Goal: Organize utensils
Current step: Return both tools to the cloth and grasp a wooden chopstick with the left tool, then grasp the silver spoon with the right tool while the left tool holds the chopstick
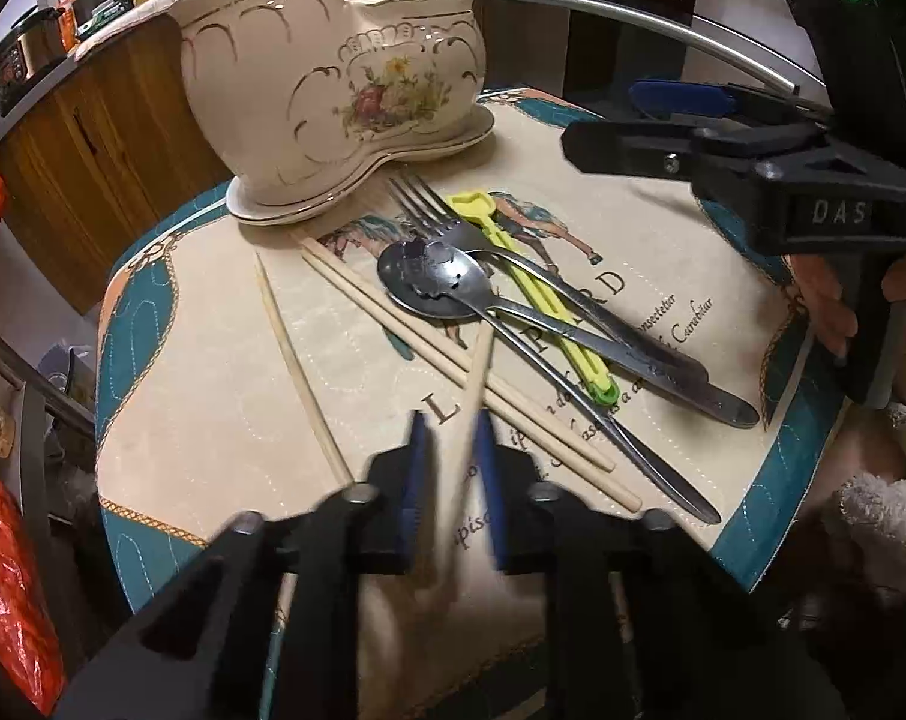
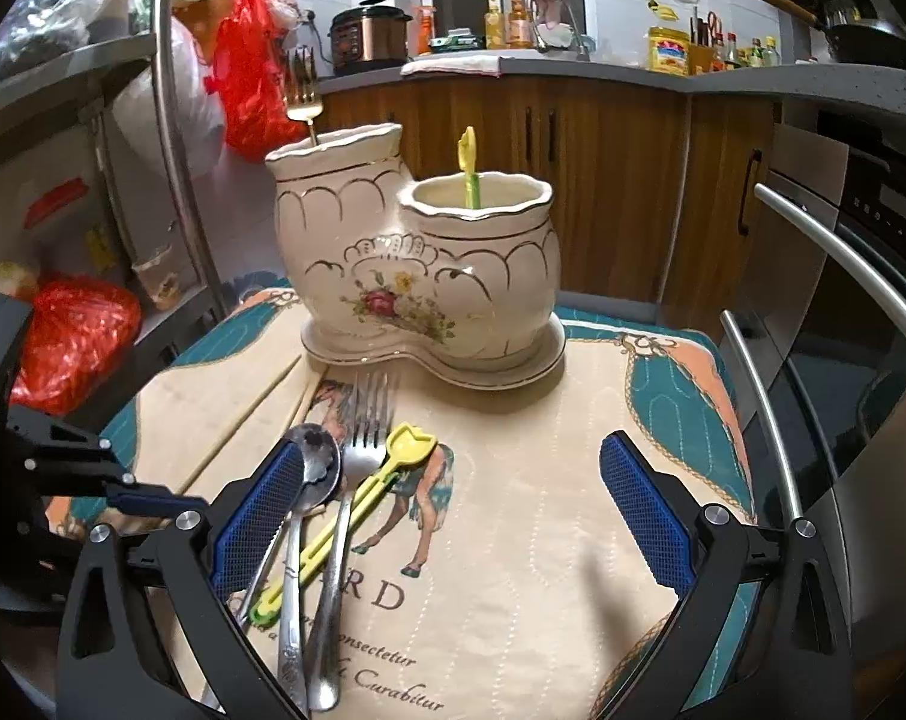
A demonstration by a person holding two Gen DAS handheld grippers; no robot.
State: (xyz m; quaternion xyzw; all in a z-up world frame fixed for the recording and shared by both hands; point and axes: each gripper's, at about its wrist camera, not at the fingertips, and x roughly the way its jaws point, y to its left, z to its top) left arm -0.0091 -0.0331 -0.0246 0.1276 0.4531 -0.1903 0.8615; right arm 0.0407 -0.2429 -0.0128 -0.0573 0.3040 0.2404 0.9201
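Left gripper [image 1: 450,480], lower centre of the left wrist view: jaws drawn in tight on a single wooden chopstick [image 1: 476,384], blue pads against both of its sides; the stick runs up from between the pads, its far end tilted over the pair of chopsticks [image 1: 429,348] lying flat on the mat. A fourth chopstick [image 1: 300,372] lies apart, left of centre. Right gripper [image 2: 453,516], bottom of the right wrist view: jaws wide apart, nothing between the pads, hovering over the printed placemat [image 2: 543,540]; its left finger sits just beside the utensil pile. Pile at lower left of centre in that view: spoon [image 2: 312,468], fork [image 2: 363,420] and yellow-green plastic pick [image 2: 393,456], overlapping one another, handles toward the camera; whether a second spoon lies beneath, cannot tell from here. Ceramic two-pot holder [image 2: 417,276] stands upright at frame centre on the far part of the mat; taller left pot holds a gold fork [image 2: 303,102], shorter right pot holds a yellow pick [image 2: 470,168]. Kitchen counter [image 2: 573,69] across the top.
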